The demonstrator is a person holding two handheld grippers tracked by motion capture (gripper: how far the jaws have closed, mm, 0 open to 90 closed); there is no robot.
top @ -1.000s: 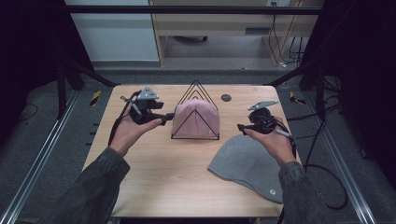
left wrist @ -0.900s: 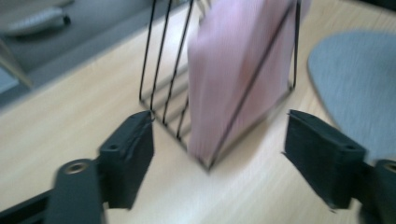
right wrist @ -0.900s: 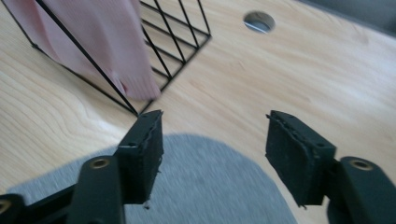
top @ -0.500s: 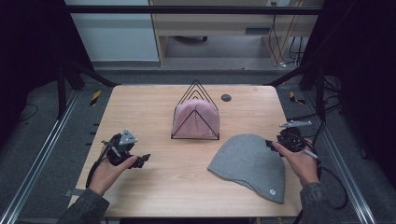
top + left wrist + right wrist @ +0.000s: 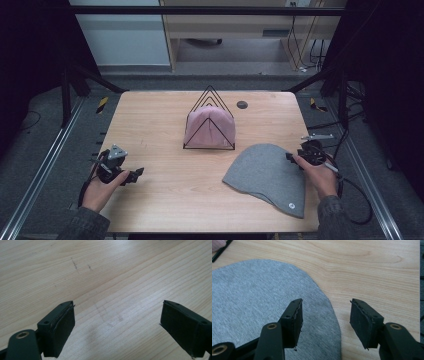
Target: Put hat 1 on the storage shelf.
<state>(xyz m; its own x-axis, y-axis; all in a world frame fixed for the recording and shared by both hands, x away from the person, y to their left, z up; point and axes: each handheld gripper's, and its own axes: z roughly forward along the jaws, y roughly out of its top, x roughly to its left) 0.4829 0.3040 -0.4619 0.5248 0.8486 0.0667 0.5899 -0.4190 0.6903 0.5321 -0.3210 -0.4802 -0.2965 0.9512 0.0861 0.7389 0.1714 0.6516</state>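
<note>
**Both grippers low at the near table edge, grey beanie flat on the right**

Grey beanie lies flat on the wooden table, right-hand near quarter, its rounded crown toward the right edge and a small round tag near its front corner. Behind it, around mid-table, a black wire rack stands upright with a pink beanie tucked inside it. The grey beanie's far edge sits near the rack's base; contact cannot be told.

Right gripper: jaws apart at a middling width, nothing between the pads. In the right gripper view one pad hangs over the grey fabric, the other over bare wood, the beanie's curved rim running between them. High view puts this gripper at the beanie's right edge. Jaws have just been closing slightly, no object caught.

Left gripper: jaws spread wide, bare wood grain below and between, nothing held. High view places it at the table's near left side, well apart from both beanies. Jaws have just been opening
</note>
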